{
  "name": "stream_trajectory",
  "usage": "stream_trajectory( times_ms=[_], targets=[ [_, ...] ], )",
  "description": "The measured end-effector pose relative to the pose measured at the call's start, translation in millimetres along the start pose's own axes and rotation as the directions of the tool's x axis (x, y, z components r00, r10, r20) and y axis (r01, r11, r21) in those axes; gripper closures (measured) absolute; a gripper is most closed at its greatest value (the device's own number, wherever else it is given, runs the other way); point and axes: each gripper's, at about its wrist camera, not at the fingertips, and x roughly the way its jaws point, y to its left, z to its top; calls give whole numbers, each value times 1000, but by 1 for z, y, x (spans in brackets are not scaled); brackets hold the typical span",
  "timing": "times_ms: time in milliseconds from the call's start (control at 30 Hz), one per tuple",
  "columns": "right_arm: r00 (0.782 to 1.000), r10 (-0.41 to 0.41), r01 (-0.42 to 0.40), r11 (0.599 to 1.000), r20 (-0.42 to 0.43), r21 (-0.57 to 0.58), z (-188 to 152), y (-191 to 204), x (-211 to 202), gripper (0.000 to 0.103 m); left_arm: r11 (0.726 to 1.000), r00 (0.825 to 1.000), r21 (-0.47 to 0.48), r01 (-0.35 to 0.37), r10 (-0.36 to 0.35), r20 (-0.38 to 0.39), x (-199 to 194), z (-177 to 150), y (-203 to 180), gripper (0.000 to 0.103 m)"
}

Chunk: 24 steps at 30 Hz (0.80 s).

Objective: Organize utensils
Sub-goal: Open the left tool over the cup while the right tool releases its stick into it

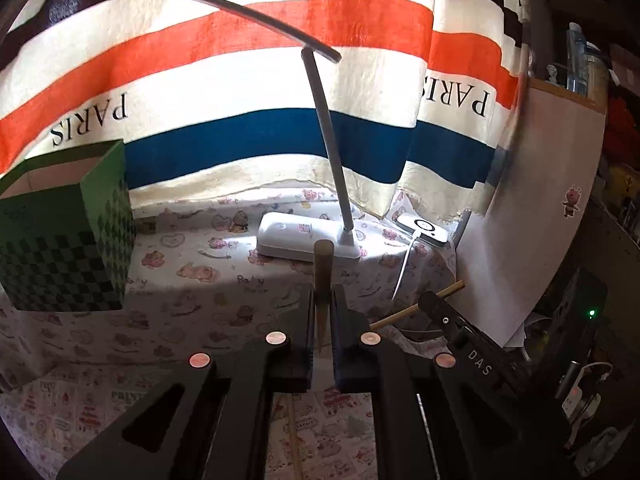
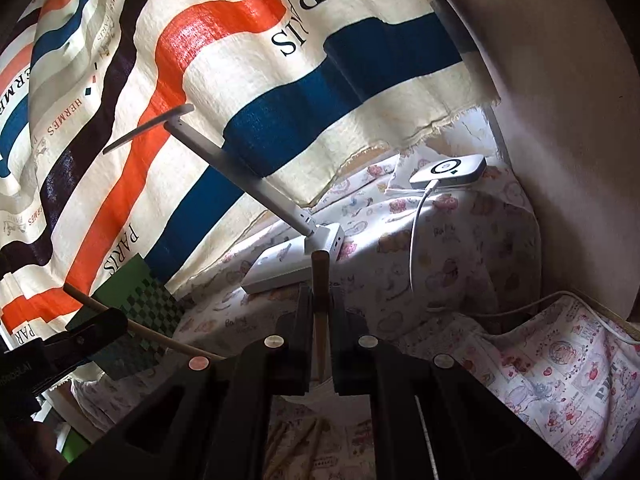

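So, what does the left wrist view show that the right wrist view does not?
Only the left wrist view shows the green box's open top and a green indicator light. Only the right wrist view shows the HERMES lettering on the striped cloth. Both show the white desk lamp, the white charger, and each gripper's jaws shut on a wooden stick.

Strong daylight glows through the striped curtain point(image 1: 240, 80) behind the table, backlighting both views. A bright patch falls on the patterned tablecloth point(image 1: 192, 248) near the table's far edge around the white lamp base point(image 1: 296, 240), while the near part lies in shadow. The black gripper bodies in the foreground read almost as silhouettes. Fisheye bending curves the stripes, and the corners fall to black. Focus is fairly sharp.
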Motion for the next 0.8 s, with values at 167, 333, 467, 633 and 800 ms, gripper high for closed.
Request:
stream_trajectory(
  times_ms=[167,333,467,633,800],
  targets=[
    [997,-37,35,999,-63,-39,-7,4,19,95,1000,998,-21,-14,13,-63,32,-4,4,97],
    [995,-23,24,1000,-92,7,-6,-6,23,95,998,997,-46,-34,31,-65,57,-2,9,97],
    [994,-38,41,999,-107,30,-4,-15,25,94,998,997,-16,-60,59,-48,65,-3,13,97],
    [988,-49,50,999,-149,6,-2,-12,28,94,997,997,39,-70,71,-10,55,-6,12,80],
    [968,-22,8,998,-250,-58,-5,4,32,65,995,994,21,-98,97,49,23,-3,21,57]
  ],
)
